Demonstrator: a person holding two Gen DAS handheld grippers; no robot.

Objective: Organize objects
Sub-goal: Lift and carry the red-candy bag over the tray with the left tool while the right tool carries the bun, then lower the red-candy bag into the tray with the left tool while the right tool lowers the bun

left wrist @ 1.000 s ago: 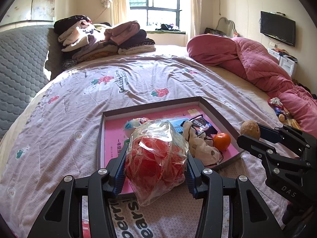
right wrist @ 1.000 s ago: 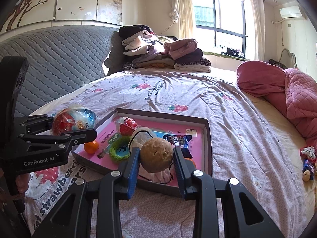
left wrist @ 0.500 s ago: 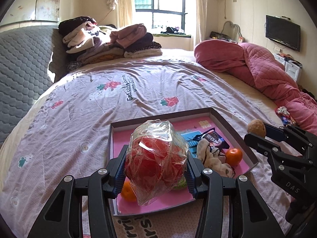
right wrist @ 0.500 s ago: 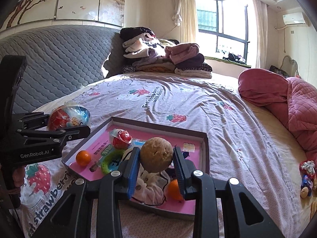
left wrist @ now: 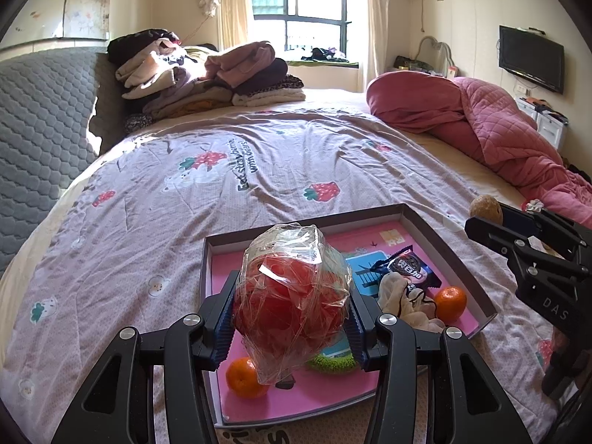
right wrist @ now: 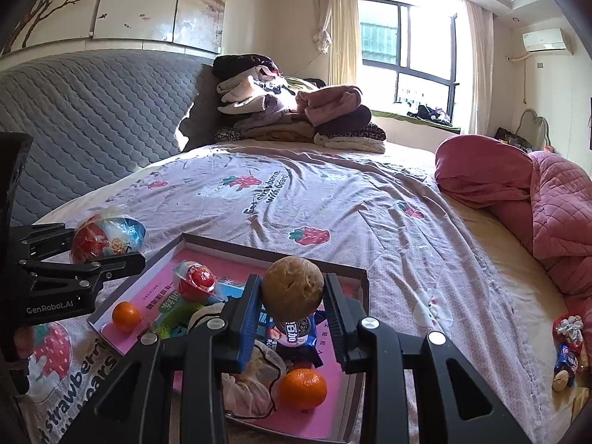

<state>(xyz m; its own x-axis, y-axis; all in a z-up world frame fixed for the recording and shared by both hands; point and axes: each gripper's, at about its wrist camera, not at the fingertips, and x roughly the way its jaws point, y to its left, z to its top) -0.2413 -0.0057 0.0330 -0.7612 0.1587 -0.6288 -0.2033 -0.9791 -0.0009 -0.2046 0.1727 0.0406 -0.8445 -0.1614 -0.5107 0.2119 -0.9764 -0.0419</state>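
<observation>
My left gripper [left wrist: 292, 298] is shut on a red ball wrapped in clear plastic [left wrist: 292, 270], held above the near left part of a shallow pink-lined tray [left wrist: 447, 255] on the bed. In the right wrist view that left gripper [right wrist: 85, 255] and its wrapped ball [right wrist: 107, 238] sit at the left, beside the tray [right wrist: 259, 249]. My right gripper [right wrist: 292, 296] is shut on a brown round ball [right wrist: 292, 286] over the tray's right half. The tray holds two oranges [left wrist: 246, 377] [left wrist: 449, 303], a cookie packet [left wrist: 405, 268], a green ring [left wrist: 331, 362], a cloth pouch [left wrist: 399, 299] and a small wrapped red toy [right wrist: 194, 281].
The tray lies on a strawberry-print sheet [left wrist: 259, 170]. Folded clothes [left wrist: 207, 74] are piled at the far end by the grey headboard [right wrist: 92, 111]. A pink quilt [left wrist: 481, 129] is bunched along the right. Small toys [right wrist: 568, 347] lie at the right edge.
Both grippers have moved forward over the tray, each still holding its ball. The tray now sits lower and closer in both views, with more of its contents under the fingers.
</observation>
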